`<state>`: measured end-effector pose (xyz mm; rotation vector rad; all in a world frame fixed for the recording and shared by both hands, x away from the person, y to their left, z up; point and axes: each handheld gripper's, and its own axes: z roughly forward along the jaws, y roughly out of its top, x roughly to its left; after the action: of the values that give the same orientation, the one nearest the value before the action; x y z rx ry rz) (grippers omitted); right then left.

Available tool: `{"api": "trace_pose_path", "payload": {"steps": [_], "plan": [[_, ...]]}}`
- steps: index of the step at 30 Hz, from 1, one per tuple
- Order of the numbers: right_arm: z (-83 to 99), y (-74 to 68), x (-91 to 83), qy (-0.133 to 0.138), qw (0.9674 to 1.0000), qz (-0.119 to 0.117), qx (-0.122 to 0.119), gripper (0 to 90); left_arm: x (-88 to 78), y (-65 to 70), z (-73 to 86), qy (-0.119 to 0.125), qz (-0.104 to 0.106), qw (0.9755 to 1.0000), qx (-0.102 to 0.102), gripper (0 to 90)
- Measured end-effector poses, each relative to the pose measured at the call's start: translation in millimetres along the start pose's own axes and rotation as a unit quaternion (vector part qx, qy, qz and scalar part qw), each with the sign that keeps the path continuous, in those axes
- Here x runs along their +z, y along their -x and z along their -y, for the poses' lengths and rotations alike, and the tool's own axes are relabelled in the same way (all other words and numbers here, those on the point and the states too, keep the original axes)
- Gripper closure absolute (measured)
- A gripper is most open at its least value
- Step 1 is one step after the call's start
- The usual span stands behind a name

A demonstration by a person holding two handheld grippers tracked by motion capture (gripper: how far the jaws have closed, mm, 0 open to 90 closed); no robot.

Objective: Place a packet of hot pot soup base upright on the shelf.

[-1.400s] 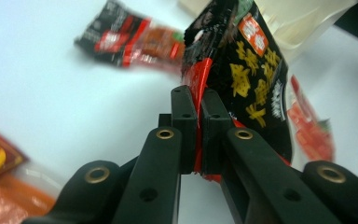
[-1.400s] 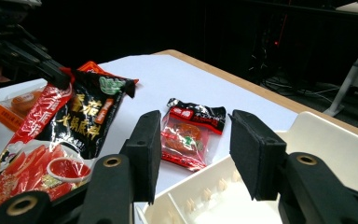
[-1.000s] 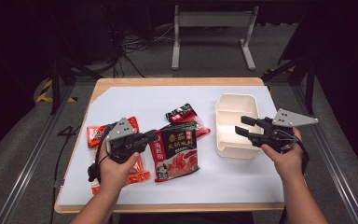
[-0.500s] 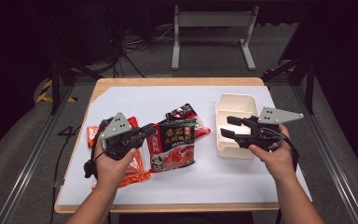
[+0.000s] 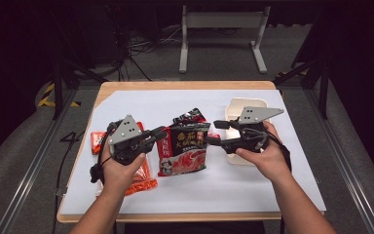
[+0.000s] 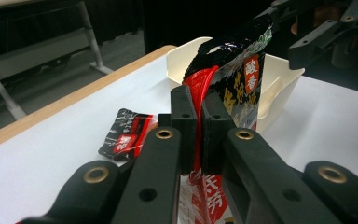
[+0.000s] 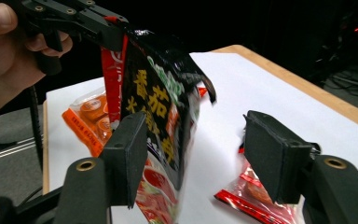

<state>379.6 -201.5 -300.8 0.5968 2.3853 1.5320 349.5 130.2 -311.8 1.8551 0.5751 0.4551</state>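
A large black and red food packet (image 5: 184,152) hangs upright above the white table (image 5: 253,190). My left gripper (image 5: 160,133) is shut on its left edge. In the left gripper view, the jaws (image 6: 198,105) pinch the packet's (image 6: 235,77) red seam. My right gripper (image 5: 215,133) is at the packet's right edge, open, and its jaws have just been opening. In the right gripper view the packet (image 7: 161,102) hangs just beyond the left pad (image 7: 130,154). Its free edge reaches into the gap of my right gripper (image 7: 198,151), and neither pad presses on it.
A cream box (image 5: 241,108) sits behind my right hand, also in the left gripper view as the box (image 6: 279,84). An orange packet (image 5: 139,178) lies under my left hand. A small black and red packet (image 5: 190,117) lies behind the held one.
My right gripper has moved left from the cream box to the packet's right edge, and its jaws have spread wider. My left gripper has raised the packet off the table.
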Motion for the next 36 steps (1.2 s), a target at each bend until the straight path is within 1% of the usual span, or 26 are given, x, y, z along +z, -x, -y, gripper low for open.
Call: {"api": "trace_pose_path", "payload": {"steps": [2,5,11,14,18,20,21,23,25,26,27,32,34,36], "plan": [[-2.4,0.0,3.3,-0.006,0.9999,-0.008,0.002,39.9,0.6,1.4,-0.1,0.000,0.002,1.0000,0.005,86.8],[-5.7,-0.8,8.4,-0.014,0.9998,-0.013,0.001,40.0,1.2,2.9,-0.4,0.001,0.006,1.0000,0.007,86.8],[-8.9,-2.8,17.9,-0.026,0.9995,-0.018,-0.004,40.9,1.6,5.6,-1.0,0.005,0.011,0.9999,0.005,86.7],[-9.1,-2.9,19.8,-0.029,0.9994,-0.021,-0.003,42.2,1.6,6.4,-1.4,0.005,0.014,0.9999,0.005,86.7],[-8.9,-3.4,24.3,-0.043,0.9987,-0.026,-0.006,48.7,1.5,7.9,-1.6,0.007,0.016,0.9998,0.004,86.6],[-9.2,-3.7,25.6,-0.052,0.9983,-0.028,-0.007,54.8,1.3,8.4,-1.8,0.008,0.016,0.9998,0.005,86.6],[-9.4,-3.9,26.1,-0.055,0.9980,-0.030,-0.008,60.1,1.4,8.8,-1.9,0.008,0.016,0.9998,0.005,86.5],[-10.4,-4.5,26.3,-0.062,0.9975,-0.031,-0.011,66.8,1.7,9.4,-1.8,0.008,0.014,0.9999,0.006,86.5],[-11.8,-5.3,26.2,-0.066,0.9973,-0.028,-0.014,69.9,1.7,9.3,-1.6,0.009,0.014,0.9999,0.004,86.5],[-12.5,-5.3,26.0,-0.068,0.9972,-0.027,-0.015,71.8,1.4,8.7,-1.7,0.009,0.014,0.9998,0.006,86.4],[-13.0,-5.5,25.9,-0.068,0.9972,-0.027,-0.013,72.8,1.2,8.4,-1.7,0.010,0.013,0.9999,0.005,86.4],[-17.1,-8.8,24.8,-0.072,0.9972,-0.016,-0.017,76.5,0.9,7.2,-1.5,0.012,0.012,0.9999,-0.001,85.6],[-17.9,-9.3,24.6,-0.073,0.9971,-0.013,-0.017,77.2,0.8,6.2,-1.3,0.011,0.013,0.9998,-0.005,84.6],[-19.8,-8.9,23.7,-0.072,0.9973,-0.012,-0.011,78.3,1.0,4.6,-0.8,0.015,0.015,0.9997,-0.007,81.3]]}}
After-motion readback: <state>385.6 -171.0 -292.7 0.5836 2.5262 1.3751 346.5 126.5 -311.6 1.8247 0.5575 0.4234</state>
